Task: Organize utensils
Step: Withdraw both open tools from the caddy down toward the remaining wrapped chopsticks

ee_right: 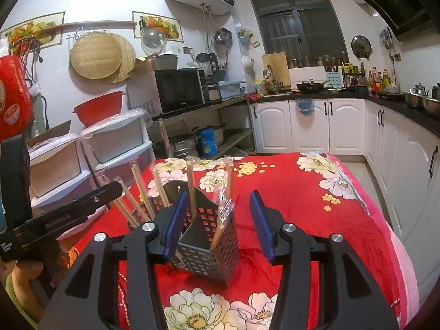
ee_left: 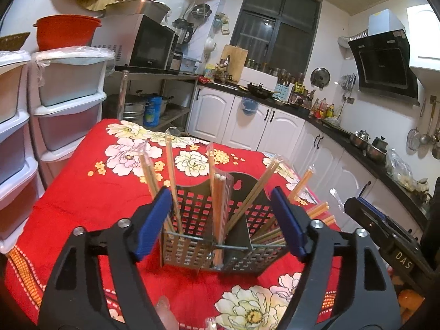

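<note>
Both blue-padded grippers, left (ee_left: 220,217) and right (ee_right: 216,224), stand apart and empty around the perforated metal utensil holder (ee_left: 209,236) at centre frame; wrapped chopsticks (ee_left: 217,198) mostly sit inside, so little seems left.

We see the perforated caddy (ee_left: 214,236) bristling with wrapped chopsticks (ee_left: 220,192) that fan outward and block approach from above; the red cloth on the desk (ee_right: 316,206) right of it lies bare for passing.

White letters "DAS" stand on the right gripper (ee_left: 385,220)'s black body; other print is unreadable.
</note>
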`<state>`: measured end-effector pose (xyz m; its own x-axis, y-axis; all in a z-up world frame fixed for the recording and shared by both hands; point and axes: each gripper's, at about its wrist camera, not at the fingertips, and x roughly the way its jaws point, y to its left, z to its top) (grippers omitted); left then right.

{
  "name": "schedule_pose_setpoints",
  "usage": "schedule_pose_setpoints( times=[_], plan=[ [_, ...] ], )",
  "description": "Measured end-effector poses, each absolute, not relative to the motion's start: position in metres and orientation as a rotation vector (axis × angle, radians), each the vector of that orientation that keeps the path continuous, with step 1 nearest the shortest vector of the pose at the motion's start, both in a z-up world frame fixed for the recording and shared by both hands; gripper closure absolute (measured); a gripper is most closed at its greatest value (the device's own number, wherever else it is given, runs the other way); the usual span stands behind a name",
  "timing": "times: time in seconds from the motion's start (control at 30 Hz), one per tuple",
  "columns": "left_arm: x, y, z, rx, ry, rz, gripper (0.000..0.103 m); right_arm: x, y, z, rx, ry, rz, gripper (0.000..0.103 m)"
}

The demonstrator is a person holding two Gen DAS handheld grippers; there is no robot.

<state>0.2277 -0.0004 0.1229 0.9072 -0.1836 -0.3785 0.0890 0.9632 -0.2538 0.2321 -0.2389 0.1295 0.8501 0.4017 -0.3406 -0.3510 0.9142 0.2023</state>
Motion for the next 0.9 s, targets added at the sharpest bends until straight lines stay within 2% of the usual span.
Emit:
schedule_pose_setpoints(
  times=[0.1, 0.17, 0.27, 0.37, 0.9],
  plan=[
    [0.216, 0.001, 0.123, -0.23, 0.408, -0.146, 0.028, 0.224, -0.241, 0.125, 0.136, 0.395, 0.404, 0.049],
    [0.208, 0.001, 0.123, -0.225, 0.409, -0.148, 0.019, 0.218, -0.243, 0.122, 0.14, 0.404, 0.412, 0.042],
    [0.198, 0.003, 0.123, -0.219, 0.408, -0.153, 0.018, 0.213, -0.241, 0.123, 0.137, 0.411, 0.42, 0.037],
    [0.189, 0.003, 0.122, -0.223, 0.413, -0.155, 0.012, 0.206, -0.24, 0.122, 0.131, 0.414, 0.422, 0.033],
    [0.151, 0.023, 0.099, -0.232, 0.465, -0.117, 0.012, 0.181, -0.236, 0.104, 0.075, 0.473, 0.421, 0.025]
  ],
)
